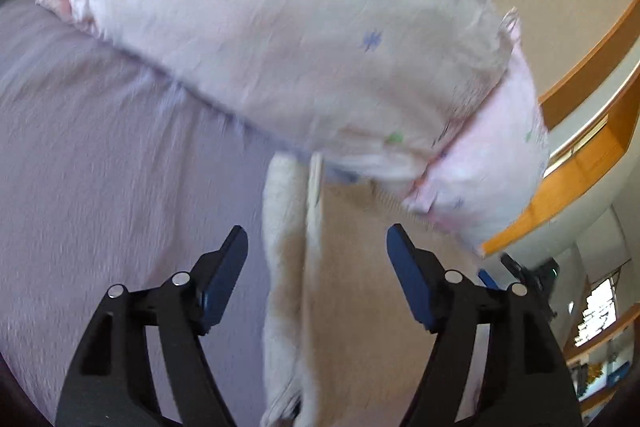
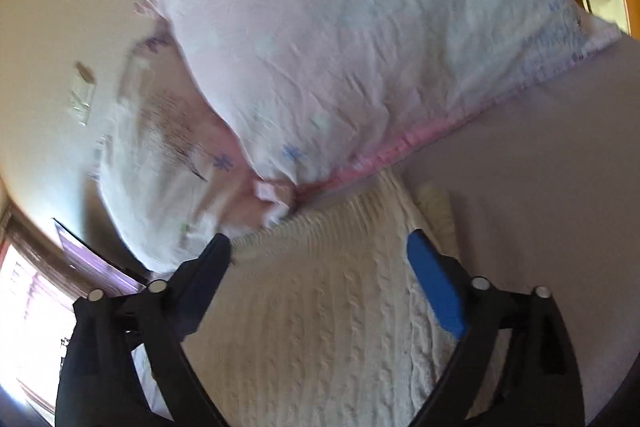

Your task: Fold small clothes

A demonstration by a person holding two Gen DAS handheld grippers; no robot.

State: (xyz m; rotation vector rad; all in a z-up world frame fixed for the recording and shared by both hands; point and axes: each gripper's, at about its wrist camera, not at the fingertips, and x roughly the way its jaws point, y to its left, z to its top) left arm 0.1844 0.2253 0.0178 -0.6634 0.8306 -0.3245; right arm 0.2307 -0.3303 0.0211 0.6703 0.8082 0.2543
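Observation:
A cream cable-knit garment [image 2: 340, 307] lies on the lilac bedsheet [image 2: 540, 187] under my right gripper [image 2: 320, 247], which is open and empty just above its ribbed edge. In the left wrist view the same cream knit [image 1: 292, 267] runs as a narrow folded strip between the fingers of my left gripper [image 1: 316, 239], which is open and holds nothing. The frames are motion-blurred.
A big pale pillow with small green and blue marks [image 1: 280, 27] lies at the head of the bed; it also fills the right wrist view [image 2: 340, 47]. A wooden frame [image 1: 580, 167] and a cream wall are behind. The other gripper's tip [image 1: 528, 271] shows at right.

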